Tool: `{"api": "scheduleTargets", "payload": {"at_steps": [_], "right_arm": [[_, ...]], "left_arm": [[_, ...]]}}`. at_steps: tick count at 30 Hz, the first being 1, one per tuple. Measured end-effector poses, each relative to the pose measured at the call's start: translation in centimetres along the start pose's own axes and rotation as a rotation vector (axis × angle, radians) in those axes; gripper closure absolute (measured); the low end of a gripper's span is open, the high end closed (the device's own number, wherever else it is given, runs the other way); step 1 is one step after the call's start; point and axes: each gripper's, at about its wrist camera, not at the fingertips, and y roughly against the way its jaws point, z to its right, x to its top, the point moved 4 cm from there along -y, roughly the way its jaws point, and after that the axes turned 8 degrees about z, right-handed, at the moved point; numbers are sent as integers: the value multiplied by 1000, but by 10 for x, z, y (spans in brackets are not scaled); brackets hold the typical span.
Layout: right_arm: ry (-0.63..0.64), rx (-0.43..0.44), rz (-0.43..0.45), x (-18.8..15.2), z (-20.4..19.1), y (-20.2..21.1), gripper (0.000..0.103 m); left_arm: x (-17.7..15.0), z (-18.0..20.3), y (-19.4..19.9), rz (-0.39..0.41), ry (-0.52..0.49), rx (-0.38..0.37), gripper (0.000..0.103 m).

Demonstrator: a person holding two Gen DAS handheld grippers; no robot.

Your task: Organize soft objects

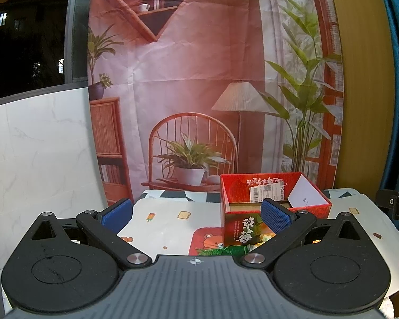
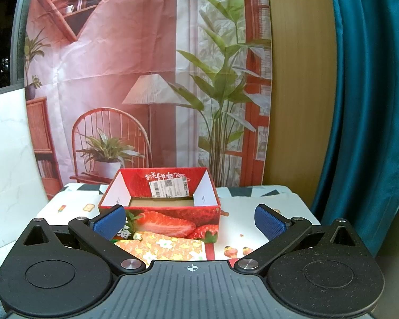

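Floral soft toy [image 2: 167, 247] just below wide-spread, empty right gripper [image 2: 191, 219], touching strawberry box [image 2: 173, 212] (left gripper [image 1: 196, 215] likewise released).

Glossy card, matt plastic, creased cloth

The box [image 2: 173, 219] is glossy printed card with a paper label [image 2: 169, 188]; the pads [image 2: 268, 222] are blue, rough-textured, on matt black plastic arms with metal pivots; the backdrop [image 2: 135, 53] at top is creased cloth.
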Motion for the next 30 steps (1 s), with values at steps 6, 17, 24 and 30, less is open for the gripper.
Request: {"api": "scheduleTargets", "payload": {"at_steps": [6, 17, 24, 30], "right_arm": [[0, 2, 2, 0, 0, 0, 0], [-1, 2, 0, 0, 0, 0, 0], [-3, 7, -7, -2, 0, -1, 0], [-42, 56, 3, -12, 2, -2, 0]], "left_arm": [[-1, 1, 0, -2, 1, 0, 0], [-4, 4, 0, -10, 4, -3, 0], [-6, 1, -2, -19, 8, -10, 0], [-15, 3, -9, 17, -24, -20, 0]]}}
